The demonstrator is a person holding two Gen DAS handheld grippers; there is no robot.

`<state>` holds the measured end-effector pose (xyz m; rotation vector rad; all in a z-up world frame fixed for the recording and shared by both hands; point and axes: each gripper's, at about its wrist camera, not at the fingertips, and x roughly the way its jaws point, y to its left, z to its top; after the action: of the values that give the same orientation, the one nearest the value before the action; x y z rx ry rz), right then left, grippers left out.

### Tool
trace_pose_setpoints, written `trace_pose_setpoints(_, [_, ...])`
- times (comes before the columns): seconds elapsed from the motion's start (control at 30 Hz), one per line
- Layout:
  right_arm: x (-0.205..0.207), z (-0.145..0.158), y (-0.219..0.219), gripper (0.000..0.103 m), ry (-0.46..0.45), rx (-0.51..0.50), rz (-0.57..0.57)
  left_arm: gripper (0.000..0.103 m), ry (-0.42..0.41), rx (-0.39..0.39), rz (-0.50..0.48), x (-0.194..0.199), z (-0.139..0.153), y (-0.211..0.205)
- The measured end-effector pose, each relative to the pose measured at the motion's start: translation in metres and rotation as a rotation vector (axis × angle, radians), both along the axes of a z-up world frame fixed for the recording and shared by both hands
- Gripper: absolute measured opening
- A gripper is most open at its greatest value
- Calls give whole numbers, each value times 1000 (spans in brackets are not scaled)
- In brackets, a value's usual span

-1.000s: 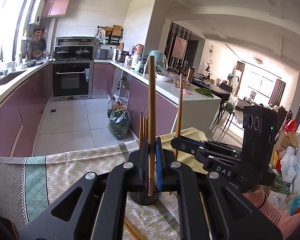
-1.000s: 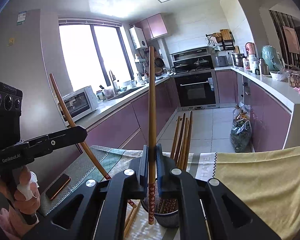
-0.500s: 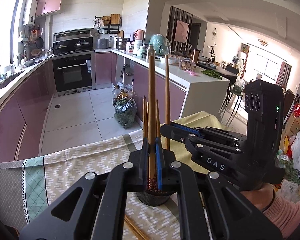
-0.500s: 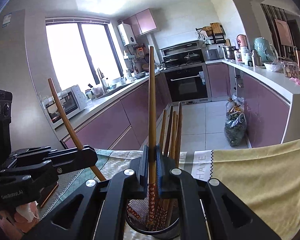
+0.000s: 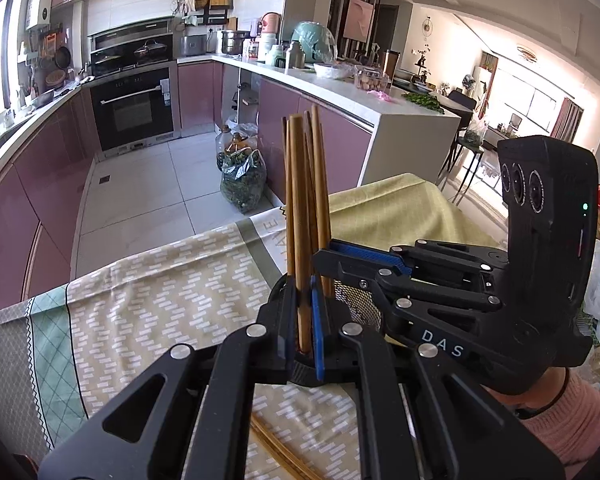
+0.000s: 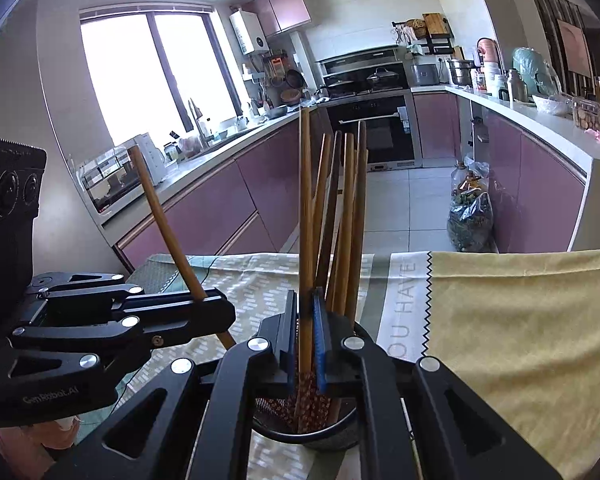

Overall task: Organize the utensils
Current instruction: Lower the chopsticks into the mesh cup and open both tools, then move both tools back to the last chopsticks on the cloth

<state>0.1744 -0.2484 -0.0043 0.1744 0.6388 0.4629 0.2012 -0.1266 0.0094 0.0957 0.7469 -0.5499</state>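
A black mesh holder point(image 6: 328, 436) stands on the tablecloth point(image 5: 160, 300) with several brown chopsticks upright in it. My right gripper point(image 6: 305, 300) is just above its rim, shut on one chopstick point(image 6: 305, 200) whose patterned lower end sits inside the holder. My left gripper point(image 5: 302, 284) is shut on another chopstick point(image 5: 300, 200), held upright over the near rim of the holder point(image 5: 360, 304). In the right wrist view the left gripper point(image 6: 224, 312) comes in from the left, its chopstick point(image 6: 160, 216) leaning left. The right gripper point(image 5: 324, 256) crosses close behind the left one.
Loose chopsticks point(image 5: 284, 452) lie on the cloth near the table's front edge. A yellow cloth point(image 6: 500, 320) covers the right part of the table. Beyond the table's far edge are the kitchen floor, purple cabinets and a bag of greens point(image 5: 244, 180).
Both grippers have come down with their chopsticks and closed in on the holder. The right chopstick's lower end has sunk into it. The left chopstick has dropped to the rim.
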Motion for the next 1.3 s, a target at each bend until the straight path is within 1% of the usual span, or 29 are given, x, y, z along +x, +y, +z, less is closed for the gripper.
trace_pose_setpoints(0.13, [3, -6, 0, 8, 26, -6, -7, 8, 10, 5, 2, 9, -7, 0])
trace_pose_setpoints(0.33, [2, -6, -2, 9, 24, 5, -9, 9, 14, 2, 11, 13, -13, 0])
trace_pose_setpoints(0.4, [-1, -6, -4, 11, 21, 9, -9, 11, 15, -6, 18, 12, -15, 3])
trace_pose_setpoints(0.47, [-5, -6, -5, 16, 17, 9, -9, 14, 7, -6, 35, 9, -16, 7])
trace_pose_setpoints(0.5, [-5, -5, -5, 16, 15, 8, -9, 16, 4, -10, 41, 7, -18, 9])
trace_pose_setpoints(0.57, [-9, -4, -5, 19, 7, 8, -6, 17, -3, -31, 58, 1, -18, 18])
trace_pose_setpoints(0.63, [-14, -2, -5, 21, 2, 11, 1, 22, -19, -44, 76, -6, -18, 26])
trace_pose_setpoints(0.67, [-16, -1, -5, 22, -3, 9, 5, 26, -32, -42, 93, -11, -19, 30])
trace_pose_setpoints(0.7, [-20, 0, -4, 23, -7, 7, 10, 28, -46, -42, 107, -16, -19, 35])
trace_pose_setpoints(0.73, [-23, 0, -4, 24, -11, 6, 16, 29, -59, -45, 116, -21, -18, 40])
trace_pose_setpoints(0.77, [-26, 1, -3, 28, -14, 7, 21, 31, -71, -49, 124, -27, -17, 45])
trace_pose_setpoints(0.8, [-30, 2, -3, 29, -18, 9, 29, 34, -83, -54, 134, -31, -16, 49])
trace_pose_setpoints(0.83, [-34, 2, -2, 31, -22, 9, 35, 35, -94, -59, 143, -36, -15, 53])
trace_pose_setpoints(0.9, [-40, 2, -1, 32, -21, 13, 49, 41, -120, -60, 158, -47, -14, 61])
trace_pose_setpoints(0.93, [-43, 2, 0, 33, -20, 14, 58, 43, -128, -59, 168, -52, -14, 64])
trace_pose_setpoints(1.0, [-51, 1, 4, 36, -19, 9, 78, 48, -142, -54, 189, -61, -16, 70])
trace_pose_setpoints(1.03, [-55, 1, 5, 40, -19, 6, 88, 49, -144, -54, 197, -65, -17, 73])
trace_pose_setpoints(1.07, [-58, 0, 7, 41, -19, 3, 99, 52, -145, -53, 209, -68, -18, 76])
trace_pose_setpoints(1.17, [-68, -6, 13, 42, -4, -7, 133, 57, -140, -48, 233, -76, -25, 84])
trace_pose_setpoints(1.3, [-74, -21, 22, 43, 41, -25, 162, 65, -123, -31, 258, -86, -37, 93])
